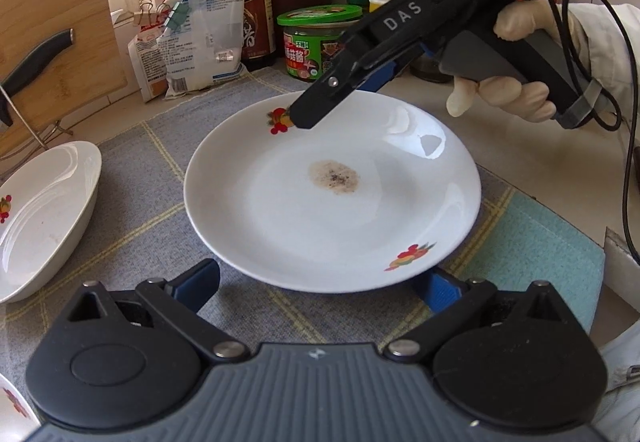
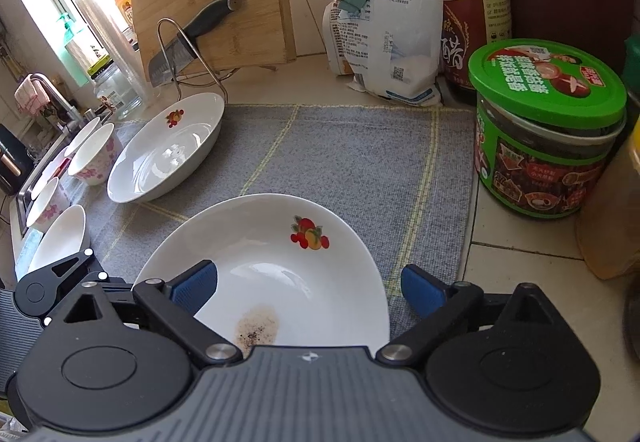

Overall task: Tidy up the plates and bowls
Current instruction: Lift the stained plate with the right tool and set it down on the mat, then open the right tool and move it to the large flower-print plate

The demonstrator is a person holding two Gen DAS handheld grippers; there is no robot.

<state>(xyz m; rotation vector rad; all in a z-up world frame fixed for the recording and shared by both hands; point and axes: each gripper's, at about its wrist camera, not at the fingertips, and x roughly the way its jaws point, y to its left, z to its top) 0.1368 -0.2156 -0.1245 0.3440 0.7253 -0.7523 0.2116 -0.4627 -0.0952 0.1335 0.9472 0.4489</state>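
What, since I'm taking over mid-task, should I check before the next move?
1. Right gripper jaws open, not pinching the plate: ok.
2. Left gripper jaws open: ok.
3. Plate lying on the mat: ok.
4. Plate clean: not ok, brown stain in its middle.
5. Dish to the left empty: ok.
6. Jar apart from the plate: ok.

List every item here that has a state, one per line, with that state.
Plate: flat on the grey mat, dirty, brown stain at its centre.
Deep dish: upright on the mat, nothing in it.
Jar: green lid on.
White bag: upright, clipped shut.
Knife: parked in the wire rack.
Right gripper: open, over the plate.
Left gripper: open, at the plate's near rim.
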